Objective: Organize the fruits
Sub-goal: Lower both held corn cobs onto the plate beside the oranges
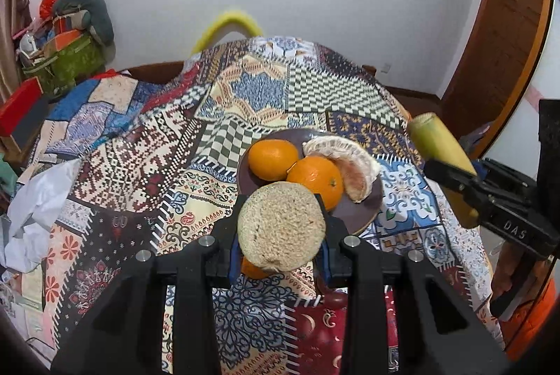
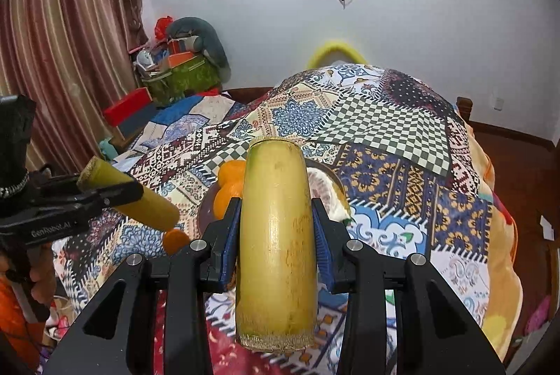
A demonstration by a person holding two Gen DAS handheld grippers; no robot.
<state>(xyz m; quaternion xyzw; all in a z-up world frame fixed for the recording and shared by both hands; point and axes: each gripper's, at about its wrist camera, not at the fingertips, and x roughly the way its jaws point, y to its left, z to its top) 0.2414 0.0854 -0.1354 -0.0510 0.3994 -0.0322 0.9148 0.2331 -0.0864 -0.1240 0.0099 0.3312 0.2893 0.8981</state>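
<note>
My left gripper (image 1: 281,210) is shut on a short sugarcane piece (image 1: 281,231), whose fibrous cut end faces the camera. Just beyond it a purple plate (image 1: 357,214) holds two oranges (image 1: 273,160) (image 1: 316,181) and a peeled pomelo segment (image 1: 353,165). Another orange (image 1: 253,268) lies on the cloth under the cane. My right gripper (image 2: 276,210) is shut on a longer yellow-green sugarcane piece (image 2: 276,235), held lengthwise above the plate (image 2: 204,214). In the right wrist view the left gripper (image 2: 119,196) shows at the left with its cane (image 2: 140,203).
A patchwork cloth (image 1: 168,144) covers the surface. A green bag (image 1: 66,60), red box (image 1: 19,105) and crumpled white cloth (image 1: 31,210) sit at the left. A dark red round thing (image 1: 332,296) lies near the front. A wooden door (image 1: 504,42) stands at the right.
</note>
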